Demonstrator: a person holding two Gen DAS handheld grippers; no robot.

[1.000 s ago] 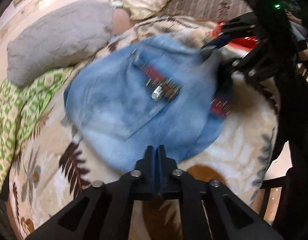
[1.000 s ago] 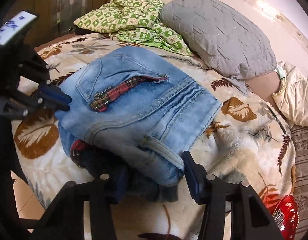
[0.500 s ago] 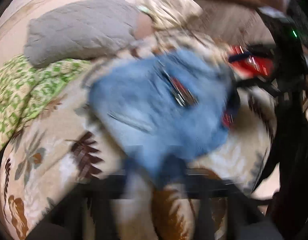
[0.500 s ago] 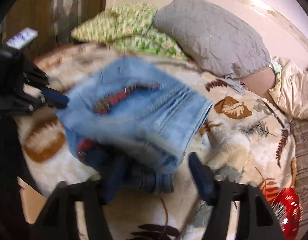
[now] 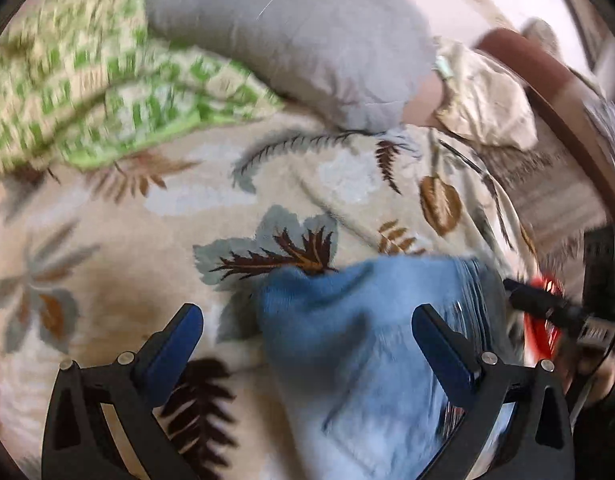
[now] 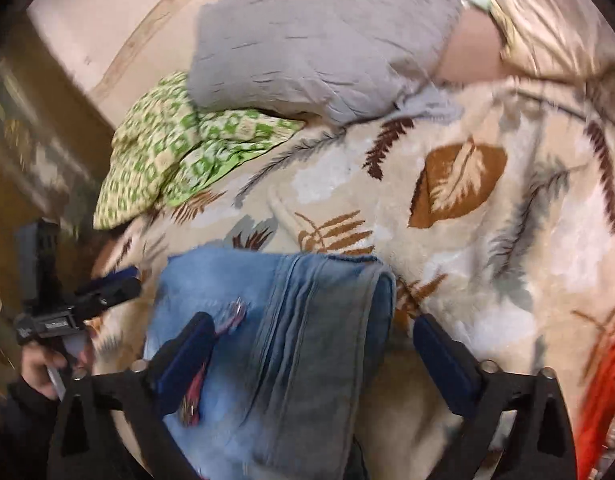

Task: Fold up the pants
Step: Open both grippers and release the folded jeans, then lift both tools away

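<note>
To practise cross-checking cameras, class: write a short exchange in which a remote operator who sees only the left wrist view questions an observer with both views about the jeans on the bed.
Operator: My view shows the jeans only as a blue blur. Are they folded?
Observer: Yes. The right wrist view shows stacked layers ending in a rounded fold next to the leaf-print blanket.
Operator: Is the right gripper clamped on them?
Observer: No. Its jaws are opening; the folded edge lies between them, unsqueezed.
Operator: Any detail on top?
Observer: A red plaid patch shows on the denim, beside that gripper's left finger.
</note>
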